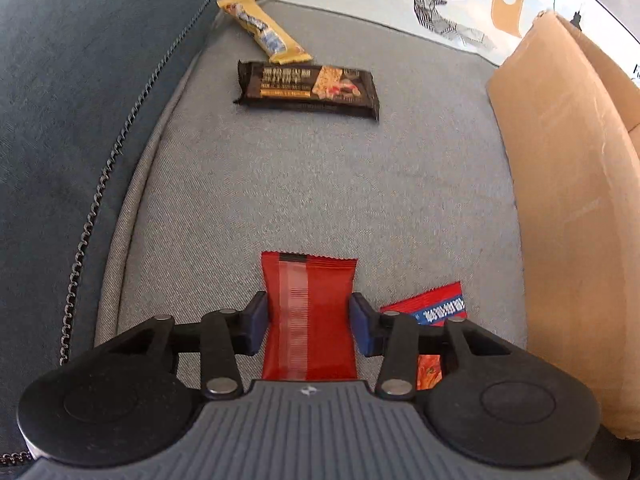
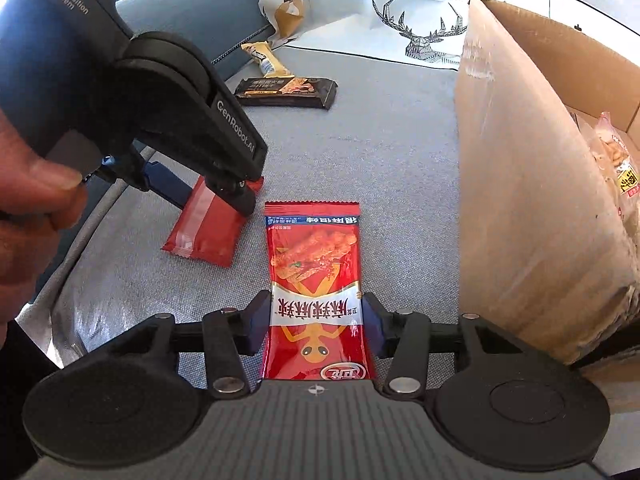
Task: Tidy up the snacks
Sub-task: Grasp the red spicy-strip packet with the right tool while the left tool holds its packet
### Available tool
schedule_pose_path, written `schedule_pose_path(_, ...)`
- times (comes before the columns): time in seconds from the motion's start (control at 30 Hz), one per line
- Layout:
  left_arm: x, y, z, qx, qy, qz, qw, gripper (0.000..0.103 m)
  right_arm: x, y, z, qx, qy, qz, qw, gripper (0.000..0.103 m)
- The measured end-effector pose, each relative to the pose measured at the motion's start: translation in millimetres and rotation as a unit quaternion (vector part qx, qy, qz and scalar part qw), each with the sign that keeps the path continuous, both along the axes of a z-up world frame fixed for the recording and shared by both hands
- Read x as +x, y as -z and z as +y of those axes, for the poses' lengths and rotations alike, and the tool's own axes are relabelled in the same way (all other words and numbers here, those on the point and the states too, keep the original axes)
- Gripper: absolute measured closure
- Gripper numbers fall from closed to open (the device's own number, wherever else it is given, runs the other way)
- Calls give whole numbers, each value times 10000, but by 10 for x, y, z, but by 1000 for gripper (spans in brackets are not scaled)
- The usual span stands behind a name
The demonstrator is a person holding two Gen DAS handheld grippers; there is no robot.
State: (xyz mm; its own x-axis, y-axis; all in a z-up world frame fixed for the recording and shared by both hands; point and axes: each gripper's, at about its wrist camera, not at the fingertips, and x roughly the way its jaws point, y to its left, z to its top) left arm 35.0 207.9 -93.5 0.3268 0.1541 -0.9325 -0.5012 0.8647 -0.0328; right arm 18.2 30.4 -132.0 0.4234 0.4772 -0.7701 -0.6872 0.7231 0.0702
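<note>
Grey fabric sofa cushion (image 1: 320,184) carries snacks; open brown cardboard box (image 2: 520,184) stands beside them.

Pickup step, by my reading.

Left gripper (image 1: 309,322): jaws clamped on plain red foil packet (image 1: 310,300).

Right gripper (image 2: 316,322): jaws clamped on red printed snack packet (image 2: 316,280).

Black bar wrapper (image 1: 308,88), yellow bar wrapper (image 1: 264,28) wait farther off.

Next: lift both packets, carry over box wall, release inside.

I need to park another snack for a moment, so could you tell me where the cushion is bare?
Free: the grey cushion between the black snack bar and the plain red packet, right up to the cardboard box. Crowded: the near strip, where both jaws straddle red packets.
</note>
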Motion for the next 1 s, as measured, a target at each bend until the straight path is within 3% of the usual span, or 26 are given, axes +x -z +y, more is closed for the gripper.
schedule_pose_path(0.03, -5, -12, 5, 24, -22, -24, 10000, 66, -1, -1, 2, -1, 0, 2, 10000, 52)
schedule_pose_path(0.2, -17, -16, 11, -50, -44, -10, 10000, 65, -1, -5, 1, -21, -7, 2, 10000, 50)
schedule_pose_path(0.33, -9, -7, 12, -99, 4, 5, 10000, 50, -10, 7, 22, -76, -41, -23, 10000, 48)
schedule_pose_path(0.53, 45, 45, -46, 58, 197, 114, 9997, 45, -8, 13, 28, -111, -44, -47, 9999, 48)
schedule_pose_path(0.73, 92, 79, -161, 446, 489, 212, 9976, 49, -24, 21, 38, -176, -100, -116, 9997, 47)
schedule_pose_path(1.0, 79, 12, -155, 502, 373, 10, 9980, 57, -45, 2, 27, -101, -97, -141, 9998, 54)
